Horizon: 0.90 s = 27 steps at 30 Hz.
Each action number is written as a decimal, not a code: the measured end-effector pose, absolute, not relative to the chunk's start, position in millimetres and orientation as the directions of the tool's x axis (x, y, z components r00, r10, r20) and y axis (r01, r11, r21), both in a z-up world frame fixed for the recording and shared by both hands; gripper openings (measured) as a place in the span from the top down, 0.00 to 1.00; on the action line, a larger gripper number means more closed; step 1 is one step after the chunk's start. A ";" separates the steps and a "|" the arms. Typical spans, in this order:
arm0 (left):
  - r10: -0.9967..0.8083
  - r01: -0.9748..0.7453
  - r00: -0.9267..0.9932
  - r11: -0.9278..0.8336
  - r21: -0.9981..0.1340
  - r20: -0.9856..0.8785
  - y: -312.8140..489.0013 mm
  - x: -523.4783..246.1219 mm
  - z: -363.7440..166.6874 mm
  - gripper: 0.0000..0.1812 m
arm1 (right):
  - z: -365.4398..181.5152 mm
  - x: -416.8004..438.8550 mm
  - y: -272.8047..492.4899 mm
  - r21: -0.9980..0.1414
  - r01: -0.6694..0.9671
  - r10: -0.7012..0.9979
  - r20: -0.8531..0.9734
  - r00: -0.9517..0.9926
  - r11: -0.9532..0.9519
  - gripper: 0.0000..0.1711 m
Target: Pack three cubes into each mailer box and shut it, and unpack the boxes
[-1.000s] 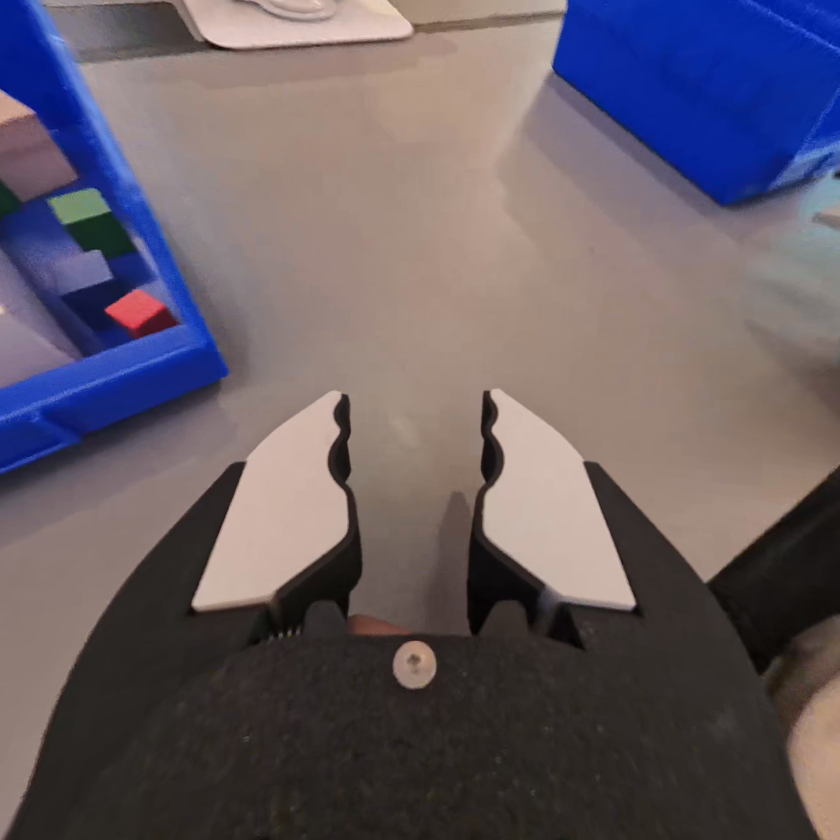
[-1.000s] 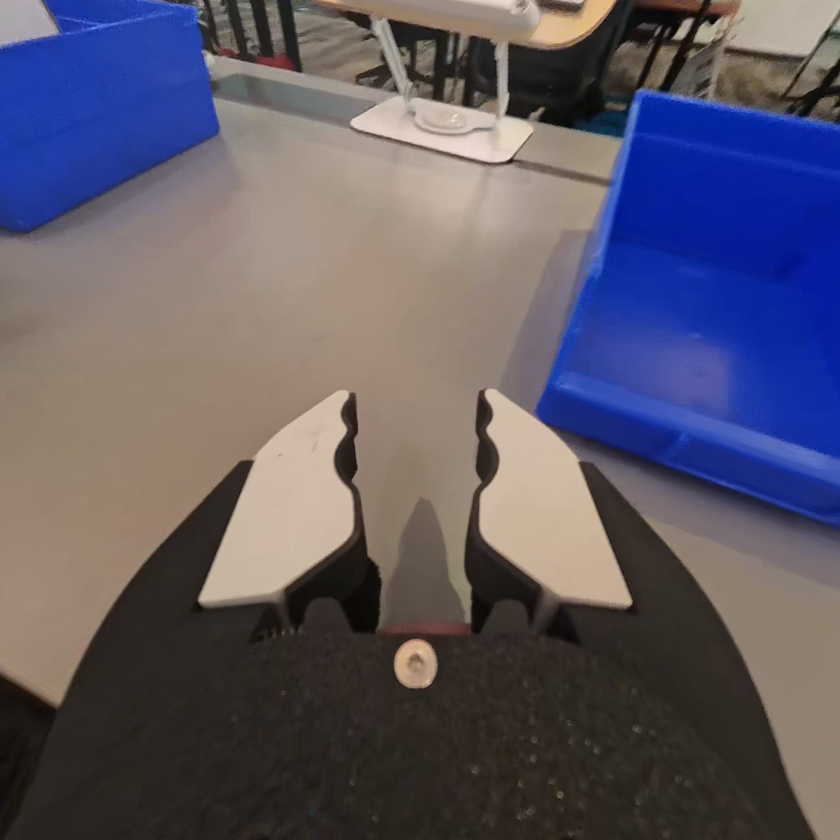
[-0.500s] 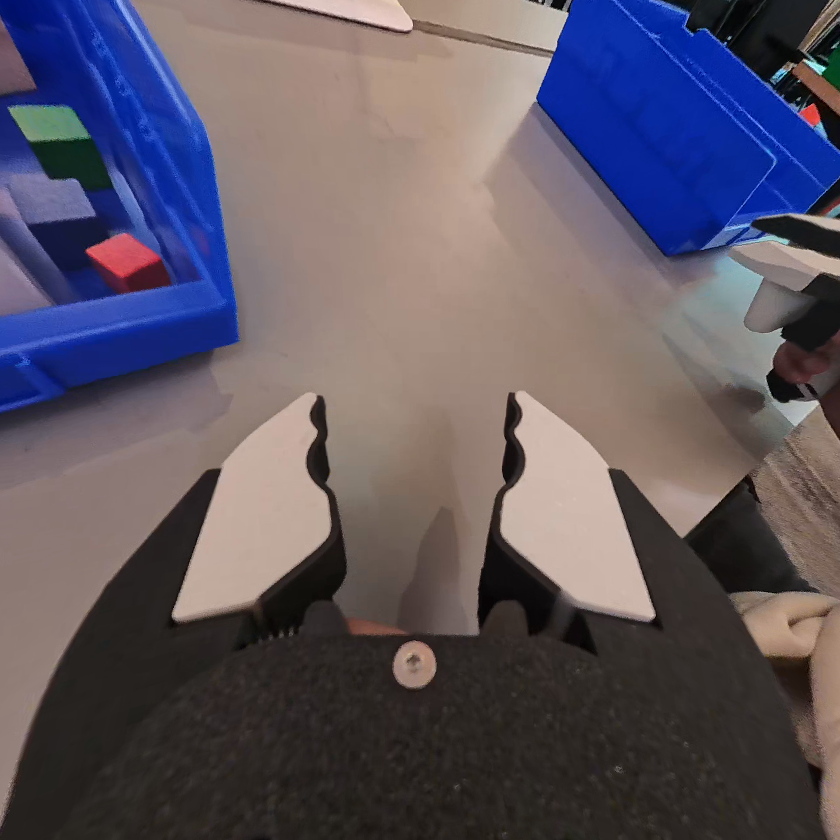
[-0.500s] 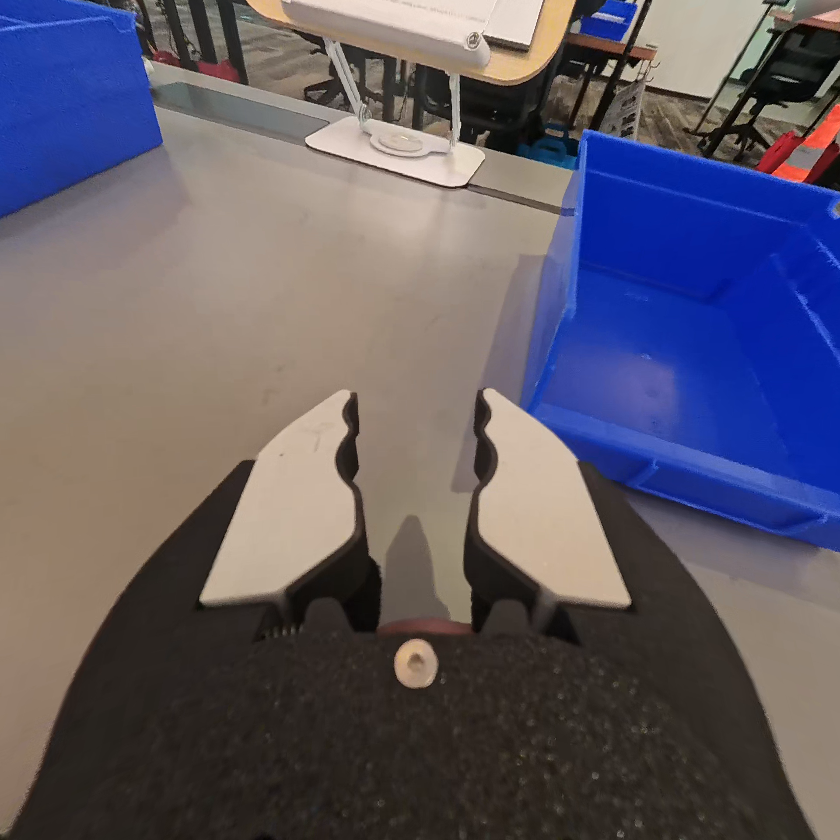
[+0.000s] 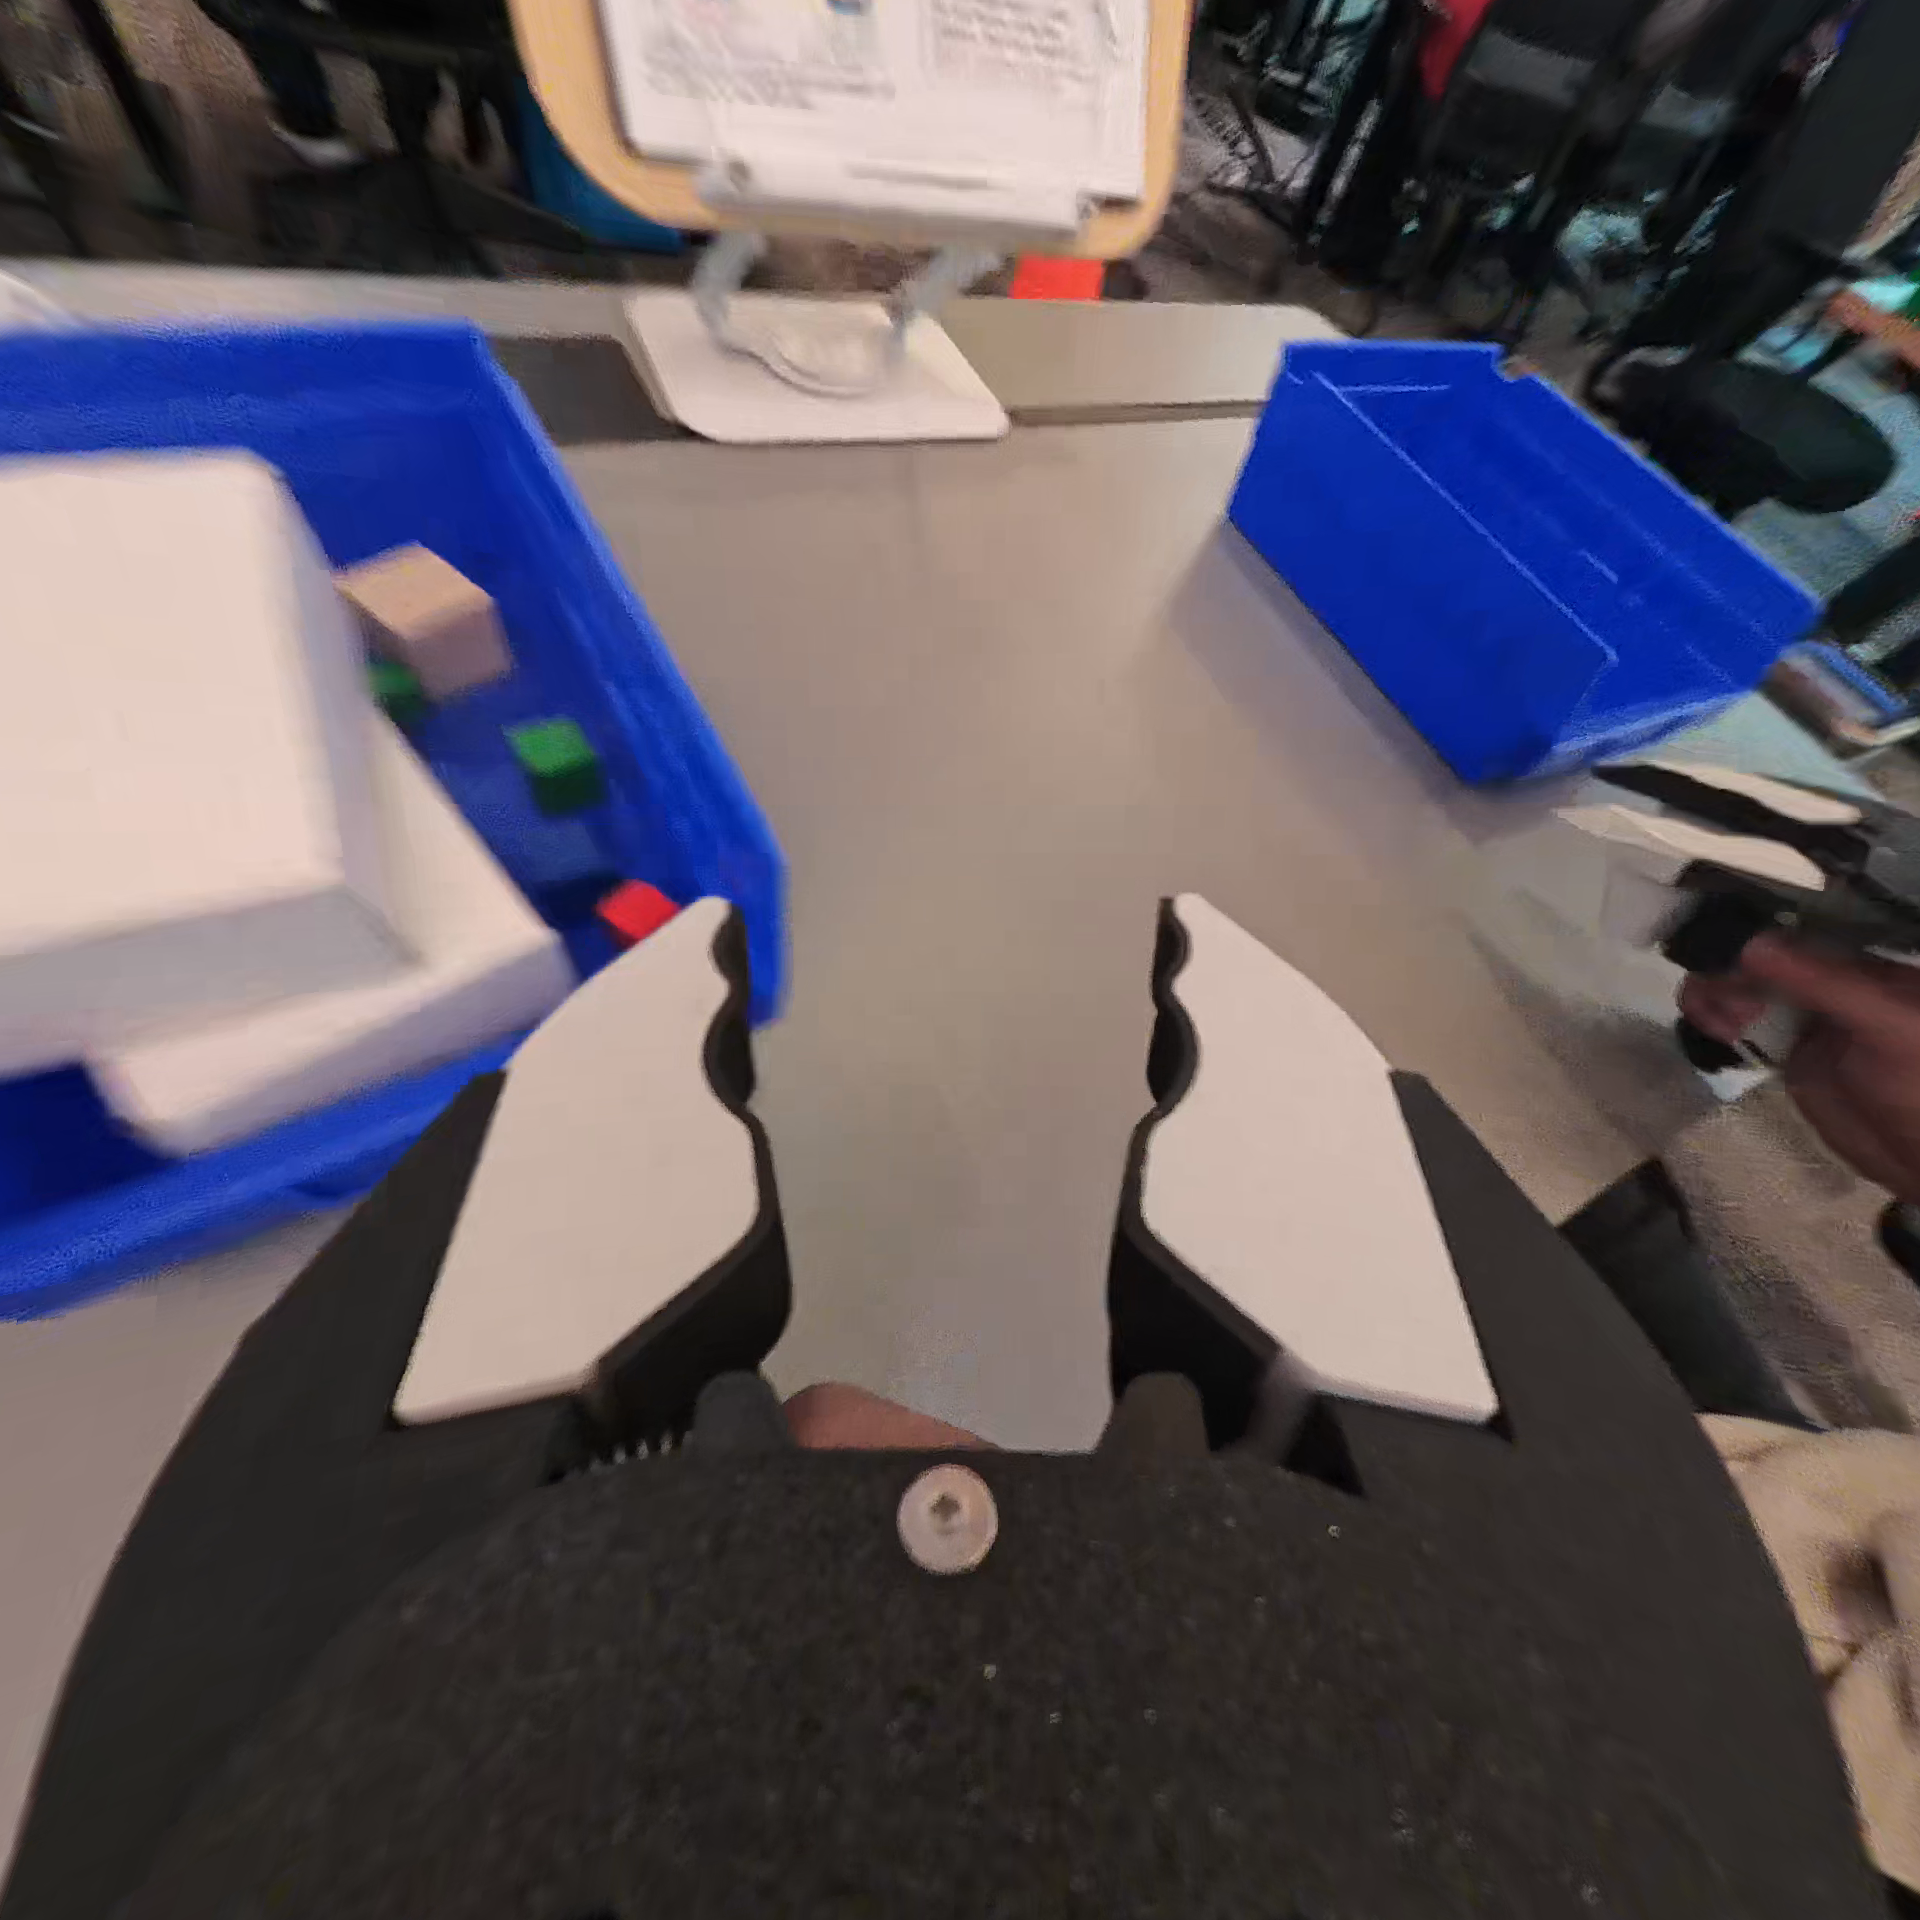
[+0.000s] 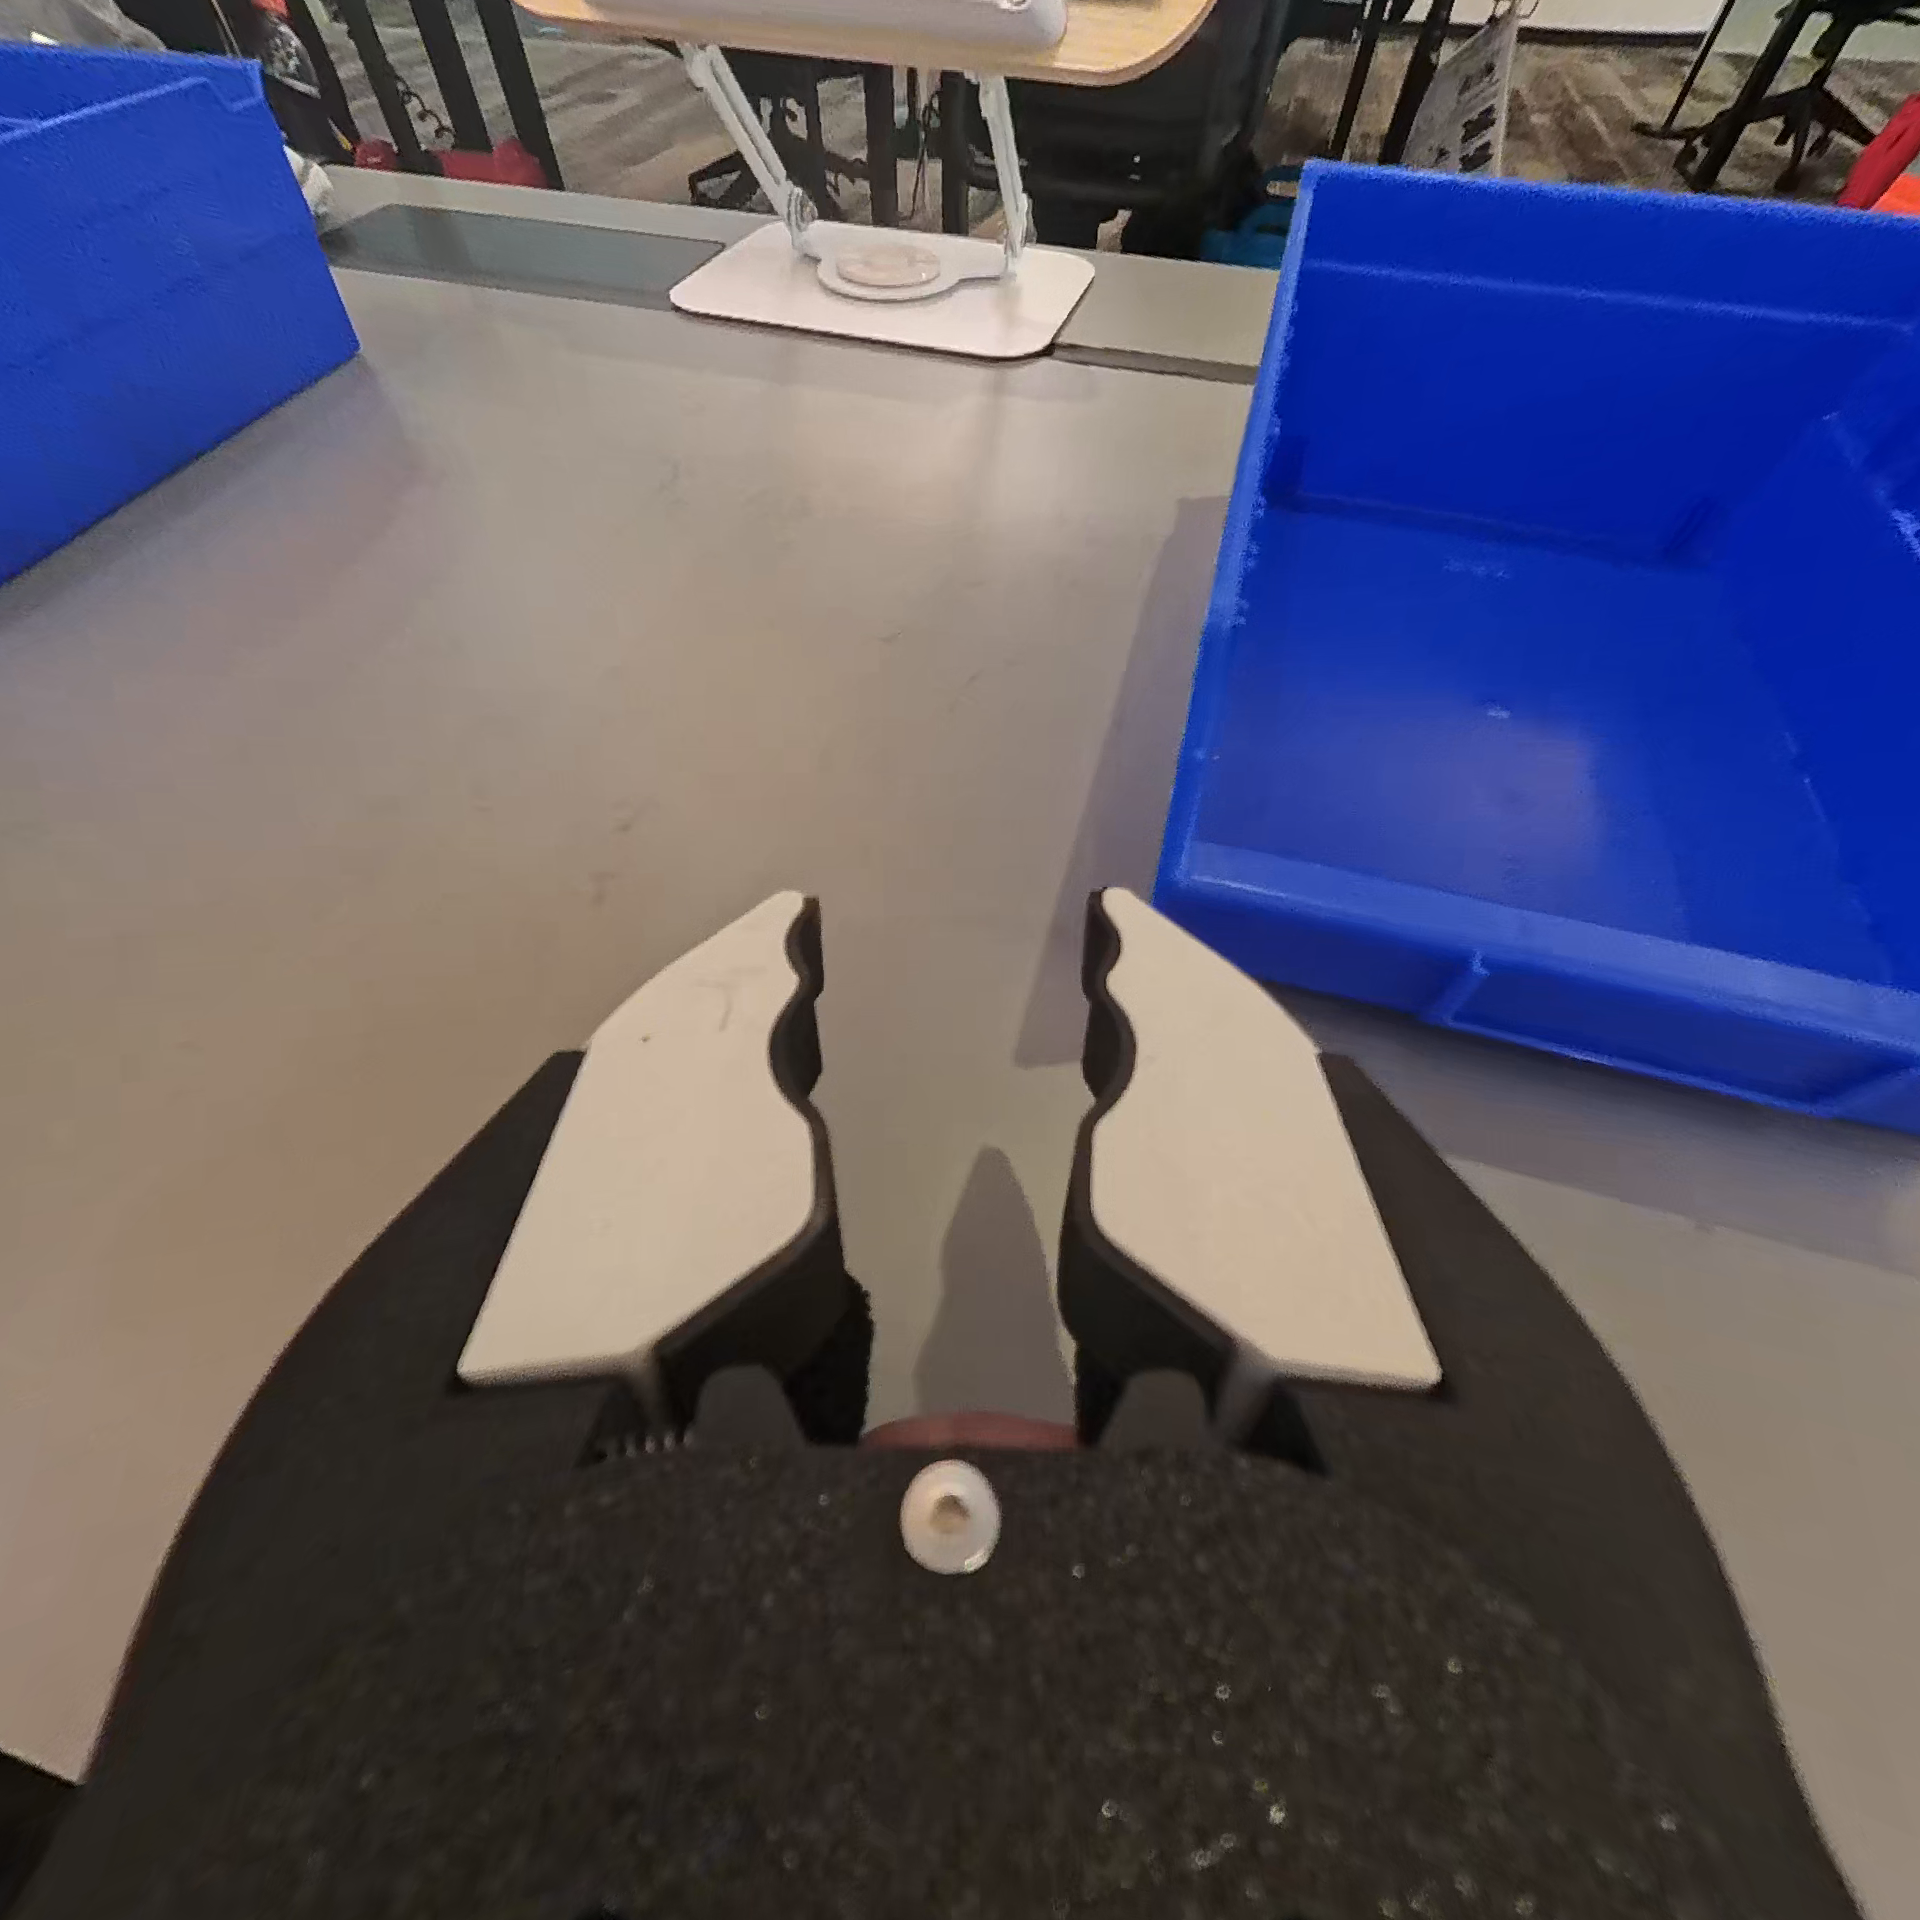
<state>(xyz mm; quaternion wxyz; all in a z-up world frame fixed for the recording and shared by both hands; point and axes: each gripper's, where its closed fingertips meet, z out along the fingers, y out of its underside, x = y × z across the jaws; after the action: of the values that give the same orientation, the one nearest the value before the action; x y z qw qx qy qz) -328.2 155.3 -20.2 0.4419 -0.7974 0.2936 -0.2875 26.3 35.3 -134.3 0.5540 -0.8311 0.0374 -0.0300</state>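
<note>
Both the left gripper (image 5: 951, 914) and right gripper (image 6: 951, 909) hover with fingers spread, empty. White mailer boxes (image 5: 187, 748) and small cubes (image 5: 556, 764) sit in the left blue bin (image 5: 665, 644). The boxes are probably light, crushable cardboard: grip by an edge.

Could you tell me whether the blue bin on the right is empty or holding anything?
Empty: the right bin shows only bare blue floor, no cubes or boxes.
</note>
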 end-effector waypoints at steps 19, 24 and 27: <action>-0.423 -0.428 0.903 -0.868 -0.253 -0.075 367.6 -417.3 -97.2 0.32 | -140.7 5.9 28.2 -0.902 -0.070 -0.023 -0.066 0.998 -0.425 0.72; -0.411 -0.416 0.909 -0.890 -0.184 -0.067 364.3 -411.4 -115.1 0.31 | -140.4 2.2 26.3 -0.900 -0.059 -0.010 -0.061 0.998 -0.431 0.72; -0.422 -0.443 0.895 -0.879 -0.179 -0.143 364.7 -412.4 -121.8 0.31 | -143.8 -0.3 25.5 -0.895 -0.039 -0.001 -0.043 0.999 -0.444 0.72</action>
<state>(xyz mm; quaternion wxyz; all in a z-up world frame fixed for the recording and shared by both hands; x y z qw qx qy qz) -412.4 364.7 -121.8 0.1039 -0.9679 0.2233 0.0501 -0.3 25.5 -143.8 0.5270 -0.8496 0.0118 0.0180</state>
